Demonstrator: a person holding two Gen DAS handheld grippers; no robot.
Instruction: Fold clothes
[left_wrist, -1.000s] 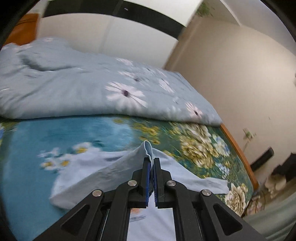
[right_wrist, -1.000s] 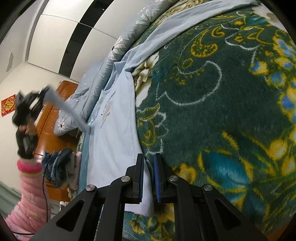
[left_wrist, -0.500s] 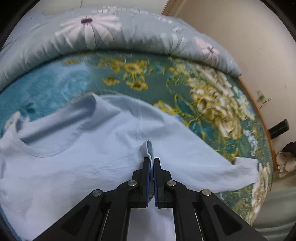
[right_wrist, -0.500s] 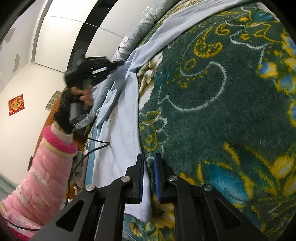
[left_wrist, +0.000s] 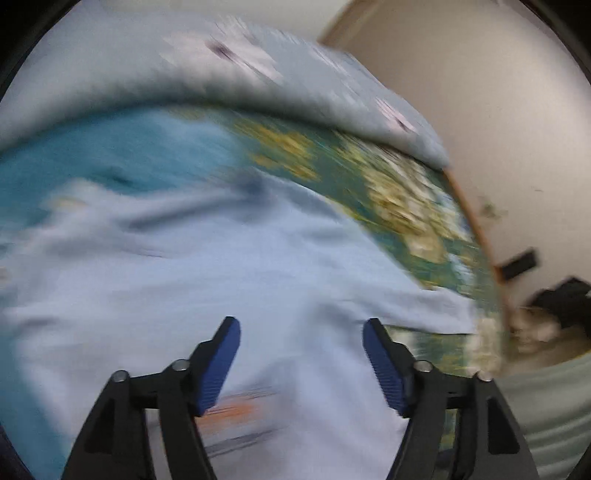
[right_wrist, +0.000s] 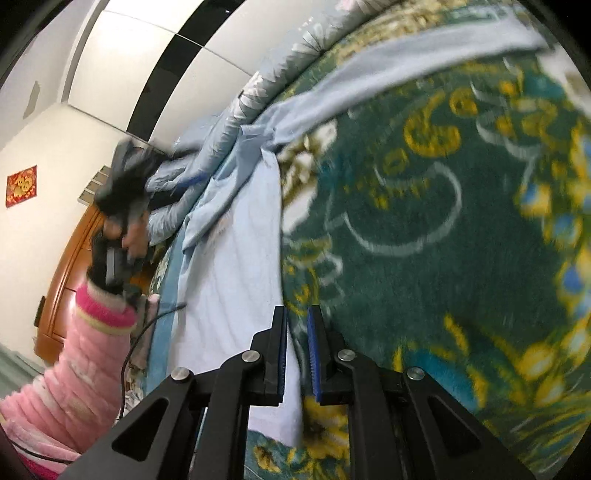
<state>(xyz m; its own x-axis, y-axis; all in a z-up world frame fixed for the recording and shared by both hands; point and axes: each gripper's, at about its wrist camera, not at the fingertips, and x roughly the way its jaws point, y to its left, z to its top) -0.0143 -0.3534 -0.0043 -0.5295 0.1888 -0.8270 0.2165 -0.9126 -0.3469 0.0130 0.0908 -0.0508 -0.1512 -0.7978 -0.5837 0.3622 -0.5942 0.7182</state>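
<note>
A light blue T-shirt (left_wrist: 221, 288) lies spread on the flowered bed blanket (left_wrist: 399, 206), an orange print near its lower middle. My left gripper (left_wrist: 301, 328) is open above the shirt, holding nothing; this view is blurred. In the right wrist view the shirt (right_wrist: 236, 280) runs along the blanket's left side, one sleeve folded over it. My right gripper (right_wrist: 296, 314) has its jaws nearly closed on the shirt's bottom edge. The left gripper (right_wrist: 125, 184) shows there as a blurred dark shape above a pink-sleeved arm.
A pale blue daisy quilt (left_wrist: 184, 74) is bunched along the far side of the bed. A wooden bed edge (left_wrist: 476, 229) and wall lie to the right. A wooden dresser (right_wrist: 66, 266) stands behind the pink sleeve (right_wrist: 74, 350). A cable (right_wrist: 147, 325) hangs there.
My left gripper has opened and let go of the shirt's sleeve, which now lies folded on the shirt. The left gripper is pulling back quickly. The right gripper keeps its hold.
</note>
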